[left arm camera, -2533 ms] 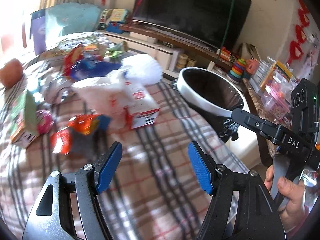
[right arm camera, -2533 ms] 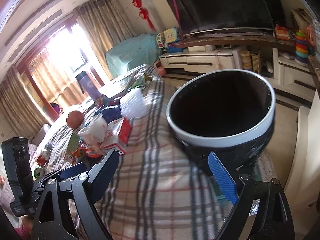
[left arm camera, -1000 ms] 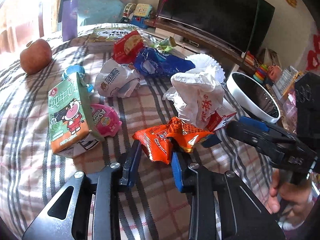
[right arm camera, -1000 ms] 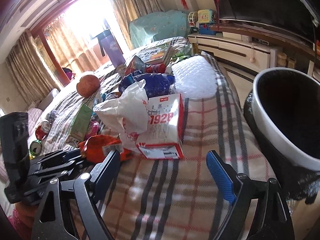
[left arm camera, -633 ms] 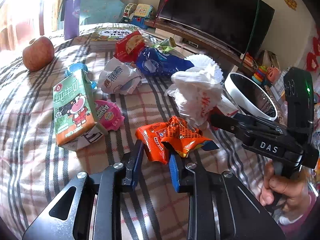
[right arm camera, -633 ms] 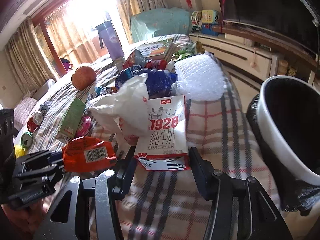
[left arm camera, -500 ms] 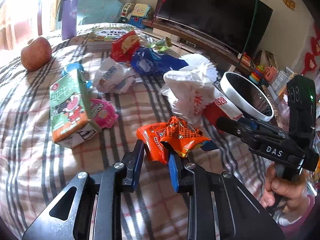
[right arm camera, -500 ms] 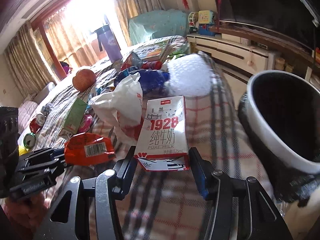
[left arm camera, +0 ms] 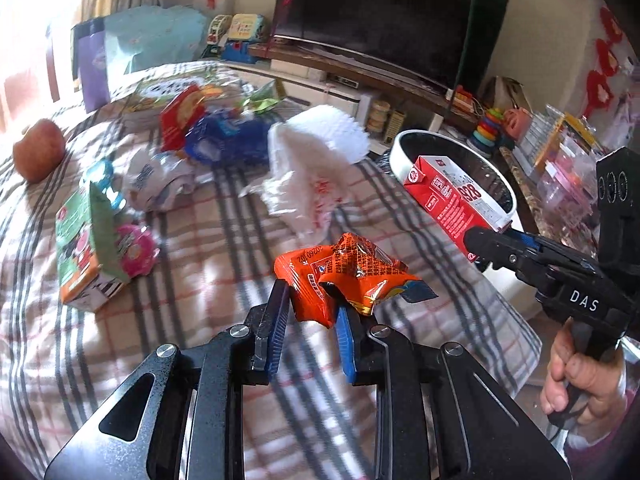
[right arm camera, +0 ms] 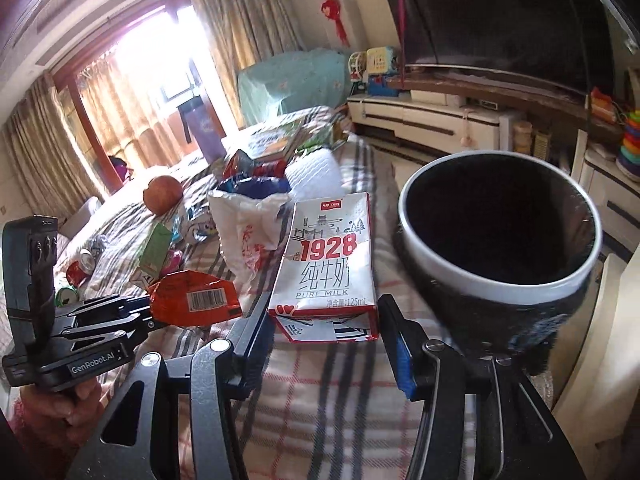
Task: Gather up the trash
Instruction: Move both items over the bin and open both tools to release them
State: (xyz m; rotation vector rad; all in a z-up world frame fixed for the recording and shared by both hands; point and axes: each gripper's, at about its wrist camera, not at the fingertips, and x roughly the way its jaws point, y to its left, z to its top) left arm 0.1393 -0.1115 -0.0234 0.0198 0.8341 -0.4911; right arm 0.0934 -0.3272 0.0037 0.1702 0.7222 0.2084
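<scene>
Both grippers are loaded. The left gripper [left arm camera: 310, 322] has its jaws pinched narrow on a crumpled orange snack wrapper [left arm camera: 344, 276], lower middle of the left wrist view; in the right wrist view its barcode shows, digits too small to read. The right gripper [right arm camera: 326, 330] is about half open, clamped on the base of one milk carton [right arm camera: 328, 264], centre frame, reading "1928", "PURE MILK" and "125mL". That carton sits just left of the white-rimmed bin [right arm camera: 500, 276] with a black inside. The right gripper body says "DAS", the left one "GenRobot.AI". On the plaid surface [left arm camera: 200, 240]: one green carton [left arm camera: 80, 244], one white plastic bag [left arm camera: 308, 184], one blue bag [left arm camera: 224, 140], one apple [left arm camera: 38, 154].
</scene>
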